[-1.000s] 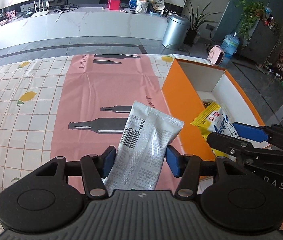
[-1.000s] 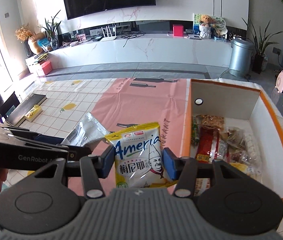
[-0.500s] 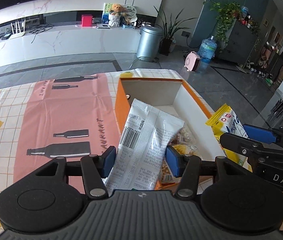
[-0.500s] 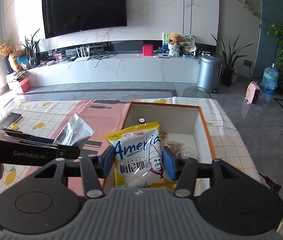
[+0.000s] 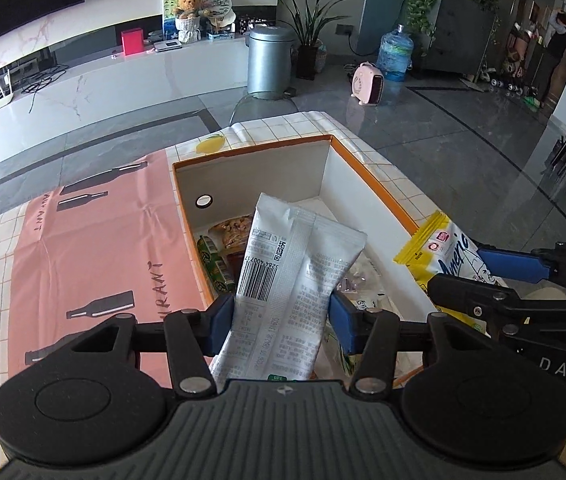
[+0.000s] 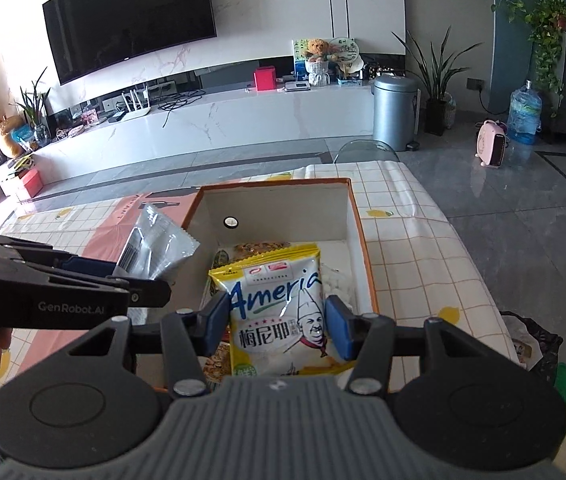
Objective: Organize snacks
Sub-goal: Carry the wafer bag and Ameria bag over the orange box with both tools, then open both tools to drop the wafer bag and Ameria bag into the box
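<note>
My left gripper point(image 5: 281, 322) is shut on a white snack packet point(image 5: 287, 280) with a barcode and holds it above the near end of the orange box point(image 5: 251, 151). My right gripper point(image 6: 277, 328) is shut on a yellow and white "Ameria" snack bag point(image 6: 279, 312) and holds it over the same box point(image 6: 271, 183). Each gripper shows in the other's view: the right one point(image 5: 523, 276) to the right, the left one point(image 6: 95, 280) to the left. Several snack packs point(image 5: 227, 252) lie inside the box.
The box stands on a table with a checked lemon cloth point(image 6: 415, 248) and a pink bottle-print mat point(image 5: 95, 248). The table's right edge point(image 6: 467, 248) drops to a grey floor. A bin bag point(image 6: 535, 340) sits low at the right.
Both grippers have moved right and forward with their packets, from over the pink mat to over the orange box. Both packets stay held.
</note>
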`<control>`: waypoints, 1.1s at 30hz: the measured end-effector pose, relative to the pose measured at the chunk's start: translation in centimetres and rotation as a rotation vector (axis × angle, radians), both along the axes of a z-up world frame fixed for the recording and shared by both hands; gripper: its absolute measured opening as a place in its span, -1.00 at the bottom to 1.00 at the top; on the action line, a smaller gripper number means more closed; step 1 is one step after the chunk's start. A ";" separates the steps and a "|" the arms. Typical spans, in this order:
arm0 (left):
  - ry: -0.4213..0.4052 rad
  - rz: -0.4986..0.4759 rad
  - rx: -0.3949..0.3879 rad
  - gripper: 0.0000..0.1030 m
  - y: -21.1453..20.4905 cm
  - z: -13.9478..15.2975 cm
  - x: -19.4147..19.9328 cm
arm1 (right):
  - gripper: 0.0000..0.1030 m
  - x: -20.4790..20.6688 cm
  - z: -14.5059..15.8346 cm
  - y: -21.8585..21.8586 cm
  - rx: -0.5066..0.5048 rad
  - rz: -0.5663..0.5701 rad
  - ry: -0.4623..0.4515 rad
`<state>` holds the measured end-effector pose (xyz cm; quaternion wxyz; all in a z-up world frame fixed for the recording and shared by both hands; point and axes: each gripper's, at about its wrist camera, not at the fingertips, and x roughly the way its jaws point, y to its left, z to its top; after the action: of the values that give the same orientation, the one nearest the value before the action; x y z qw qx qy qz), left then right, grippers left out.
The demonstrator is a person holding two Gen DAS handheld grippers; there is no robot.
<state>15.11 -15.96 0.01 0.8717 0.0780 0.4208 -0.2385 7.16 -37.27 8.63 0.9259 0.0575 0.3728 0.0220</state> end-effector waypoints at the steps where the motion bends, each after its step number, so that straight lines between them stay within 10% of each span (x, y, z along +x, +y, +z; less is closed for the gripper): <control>1: -0.002 -0.012 0.017 0.14 -0.4 -0.3 0.2 | -0.03 0.5 -0.3 -0.1 -0.003 0.000 0.008; 33: -0.028 -0.161 0.237 0.09 -6.6 -6.9 10.0 | -0.03 14.2 -8.7 0.4 -0.229 0.092 0.206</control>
<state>25.07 -22.57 -6.88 0.8402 0.2173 0.4263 -0.2550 21.38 -36.91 -0.10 0.8813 -0.0637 0.4680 0.0155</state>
